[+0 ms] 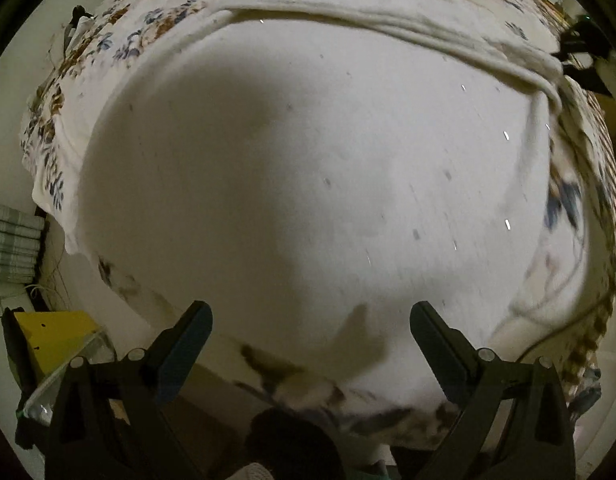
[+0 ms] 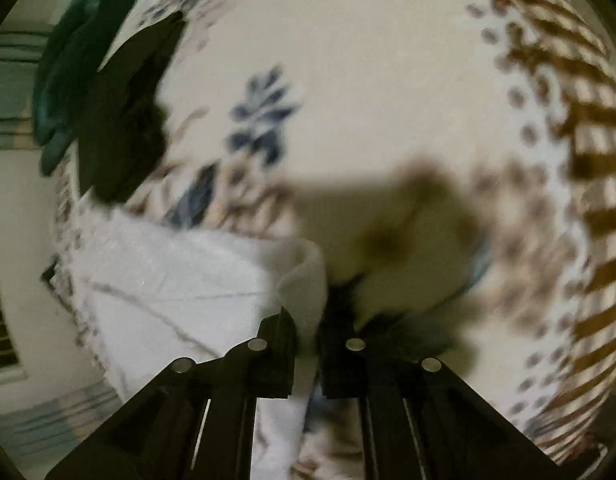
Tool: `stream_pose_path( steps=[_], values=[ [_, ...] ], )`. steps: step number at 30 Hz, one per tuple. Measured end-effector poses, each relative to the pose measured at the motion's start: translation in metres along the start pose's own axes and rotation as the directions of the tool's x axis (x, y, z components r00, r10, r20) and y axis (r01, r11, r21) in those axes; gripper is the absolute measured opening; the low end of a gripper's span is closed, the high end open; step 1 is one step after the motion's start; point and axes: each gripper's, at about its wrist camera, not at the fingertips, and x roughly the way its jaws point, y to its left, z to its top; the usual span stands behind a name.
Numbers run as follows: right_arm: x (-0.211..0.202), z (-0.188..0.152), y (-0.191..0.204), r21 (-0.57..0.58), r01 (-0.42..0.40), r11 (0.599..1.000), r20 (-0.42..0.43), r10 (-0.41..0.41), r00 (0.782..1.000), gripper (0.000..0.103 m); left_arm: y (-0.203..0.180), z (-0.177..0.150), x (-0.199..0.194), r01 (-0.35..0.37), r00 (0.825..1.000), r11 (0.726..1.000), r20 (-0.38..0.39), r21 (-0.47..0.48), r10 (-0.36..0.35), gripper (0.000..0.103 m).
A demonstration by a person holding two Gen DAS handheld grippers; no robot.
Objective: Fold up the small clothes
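Left gripper (image 1: 310,344) had its 2 black fingers spread wide, nothing between them, hovering over the near edge of a white fleecy garment (image 1: 300,168) laid flat across a cream bedsheet with blue and brown floral print (image 1: 120,40). The garment covered most of the left wrist view; its far edge showed as a rolled, doubled-up band (image 1: 408,28) running left to right, curving down at the right end. Gripper shadow fell across the cloth centre. Left of the bed: a yellow boxy object (image 1: 56,336), and above it a pale striped stack, type unclear. Right gripper (image 2: 308,336) was clamped on a corner fold of the same white cloth (image 2: 304,276), fabric pinched between the 2 nearly touching fingers, remaining cloth trailing down-left over the sheet (image 2: 348,92). A black cloth item (image 2: 124,120) and a dark teal one (image 2: 68,72) lay at the far left edge of the bed, touching each other. Brown striped border of the sheet ran along the right. Right wrist view was heavily motion-blurred, so fine detail unreadable.
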Motion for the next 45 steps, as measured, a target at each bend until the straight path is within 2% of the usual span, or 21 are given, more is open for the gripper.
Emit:
stream_pose_path(
  steps=[2, 4, 5, 6, 8, 14, 16, 17, 19, 21, 22, 26, 30, 31, 32, 34, 35, 37, 39, 42, 45],
  values=[
    [0.020, 0.006, 0.000, 0.015, 0.004, 1.000, -0.078, -0.003, 0.997, 0.010, -0.007, -0.007, -0.001, 0.004, 1.000, 1.000, -0.008, 0.003, -0.004, 0.101],
    [0.031, 0.007, 0.013, -0.043, 0.010, 0.999, -0.125, -0.015, 0.992, 0.015, -0.015, -0.012, -0.003, 0.027, 1.000, 1.000, -0.002, 0.008, -0.027, 0.101],
    [0.030, 0.007, 0.016, -0.068, 0.008, 0.998, -0.131, -0.017, 0.991, 0.026, -0.021, -0.015, -0.003, 0.030, 1.000, 0.999, 0.002, 0.017, -0.030, 0.101],
    [0.027, 0.004, 0.018, -0.082, -0.005, 0.997, -0.147, -0.007, 0.989, 0.040, -0.029, -0.018, -0.004, 0.038, 0.999, 0.998, 0.009, 0.042, -0.038, 0.101],
    [0.013, -0.005, 0.015, -0.090, -0.051, 0.995, -0.160, 0.036, 0.986, 0.057, -0.049, -0.024, -0.003, 0.049, 0.999, 0.994, 0.018, 0.102, -0.051, 0.101],
    [-0.024, -0.052, -0.038, -0.062, -0.072, 0.995, -0.219, 0.057, 0.974, 0.058, -0.105, -0.044, 0.035, 0.038, 0.999, 0.969, 0.005, 0.246, -0.041, 0.099],
    [-0.027, -0.061, -0.055, -0.042, -0.075, 0.996, -0.229, 0.064, 0.971, 0.058, -0.118, -0.046, 0.049, 0.026, 1.000, 0.957, -0.002, 0.287, -0.026, 0.076],
    [-0.030, -0.065, -0.066, -0.028, -0.088, 0.996, -0.226, 0.079, 0.971, 0.058, -0.123, -0.047, 0.057, 0.012, 1.000, 0.951, -0.004, 0.310, -0.011, 0.056],
    [-0.028, -0.066, -0.079, 0.007, -0.119, 0.993, -0.221, 0.117, 0.968, 0.058, -0.131, -0.048, 0.060, -0.008, 1.000, 0.939, 0.028, 0.344, -0.001, 0.050],
    [-0.025, -0.064, -0.086, 0.046, -0.186, 0.982, -0.205, 0.191, 0.960, 0.059, -0.132, -0.050, 0.053, -0.039, 0.997, 0.938, 0.076, 0.345, 0.014, 0.013],
    [-0.022, -0.060, -0.084, 0.058, -0.217, 0.975, -0.194, 0.224, 0.955, 0.059, -0.129, -0.051, 0.050, -0.063, 0.995, 0.938, 0.091, 0.341, 0.034, 0.006],
    [0.000, -0.036, -0.067, 0.090, -0.310, 0.946, -0.164, 0.321, 0.933, 0.059, -0.113, -0.057, 0.035, -0.027, 0.994, 0.952, 0.110, 0.306, -0.007, 0.004],
    [0.031, -0.016, -0.051, 0.138, -0.300, 0.944, -0.172, 0.321, 0.931, 0.058, -0.117, -0.071, 0.021, -0.027, 0.991, 0.943, 0.131, 0.332, -0.018, 0.004],
    [0.034, -0.015, -0.047, 0.124, -0.279, 0.952, -0.164, 0.297, 0.941, 0.051, -0.118, -0.073, 0.019, -0.024, 0.991, 0.941, 0.129, 0.336, -0.021, 0.004],
    [0.036, -0.015, -0.038, 0.092, -0.251, 0.963, -0.146, 0.263, 0.954, 0.008, -0.119, -0.073, 0.018, -0.018, 0.992, 0.942, 0.126, 0.336, -0.026, 0.004],
    [0.031, -0.015, -0.026, 0.033, -0.184, 0.982, -0.128, 0.187, 0.974, 0.010, -0.122, -0.075, 0.014, -0.018, 0.991, 0.940, 0.131, 0.340, -0.028, 0.004],
    [0.020, -0.017, -0.021, -0.007, -0.132, 0.991, -0.085, 0.131, 0.988, 0.009, -0.122, -0.075, 0.012, -0.020, 0.990, 0.936, 0.136, 0.353, -0.031, 0.004],
    [0.005, -0.016, -0.023, -0.027, -0.079, 0.997, -0.037, 0.078, 0.996, 0.008, -0.126, -0.085, 0.008, -0.005, 0.991, 0.936, 0.126, 0.351, -0.042, 0.004],
    [0.009, -0.013, -0.028, 0.000, -0.077, 0.997, -0.066, 0.077, 0.995, 0.008, -0.130, -0.090, 0.006, 0.001, 0.992, 0.940, 0.118, 0.342, -0.044, 0.004],
    [0.021, -0.011, -0.019, -0.039, -0.087, 0.995, -0.122, 0.082, 0.989, 0.013, -0.118, -0.082, 0.008, 0.010, 0.992, 0.949, 0.119, 0.315, -0.050, 0.004],
    [0.033, -0.007, -0.013, -0.006, -0.136, 0.991, -0.180, 0.133, 0.975, 0.030, -0.101, -0.072, 0.005, 0.033, 0.990, 0.960, 0.121, 0.277, -0.069, 0.004]
  ],
)
